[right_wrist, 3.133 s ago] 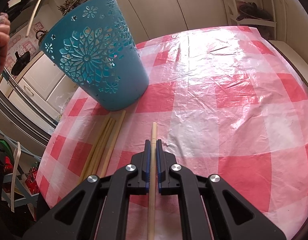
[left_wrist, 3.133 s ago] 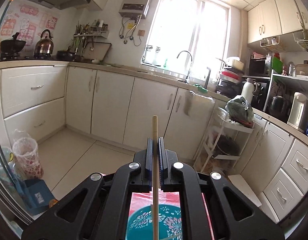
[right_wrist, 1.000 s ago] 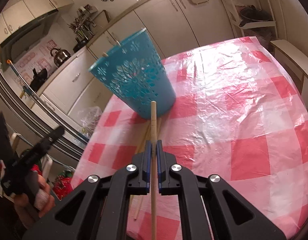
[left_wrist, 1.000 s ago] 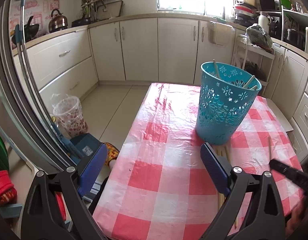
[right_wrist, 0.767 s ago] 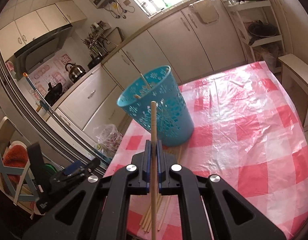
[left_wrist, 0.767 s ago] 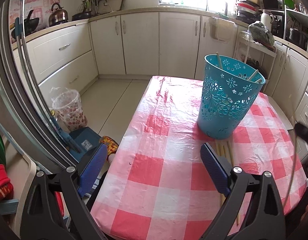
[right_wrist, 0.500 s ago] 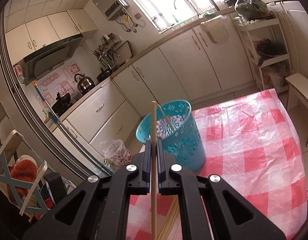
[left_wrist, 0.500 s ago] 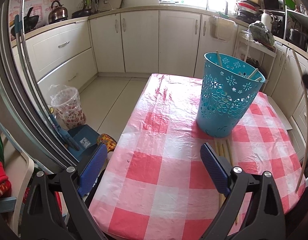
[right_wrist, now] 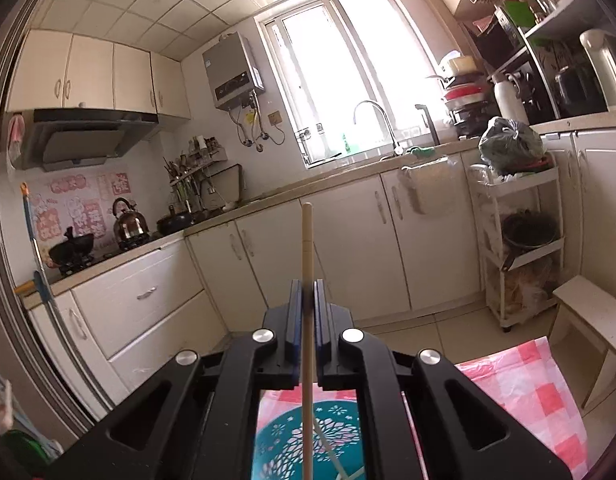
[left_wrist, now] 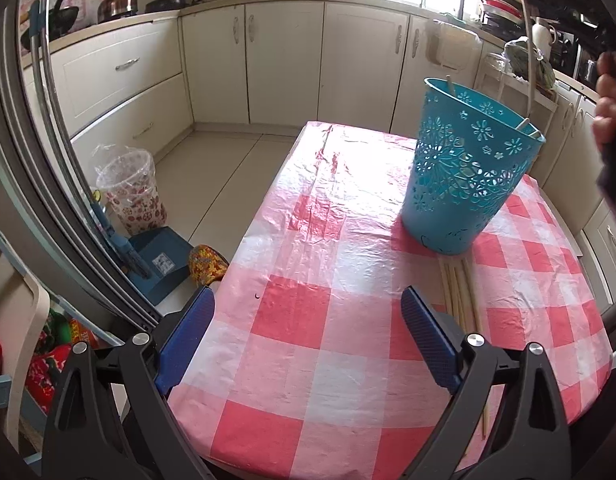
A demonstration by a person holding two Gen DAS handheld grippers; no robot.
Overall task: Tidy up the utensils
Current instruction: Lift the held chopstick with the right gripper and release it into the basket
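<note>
Now R fingers [right_wrist: 306, 300] clamp round wood chopstick [right_wrist: 307, 248]; L fingers [left_wrist: 304, 320] wide, empty

Kettle [left_wrist: 117, 1] on stove, lined bin [left_wrist: 131, 192] (floor), checked tablecloth [left_wrist: 348, 344].

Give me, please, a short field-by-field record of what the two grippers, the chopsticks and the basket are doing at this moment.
left gripper: open, empty, above the near part of the table
right gripper: shut on a chopstick, held upright
basket: teal, cut-out flower pattern, upright on the checked tablecloth
basket contents: some chopsticks already lean inside
basket in right wrist view: below the gripper, its opening visible
loose chopsticks: a bundle lying flat on the cloth in front of the basket
</note>
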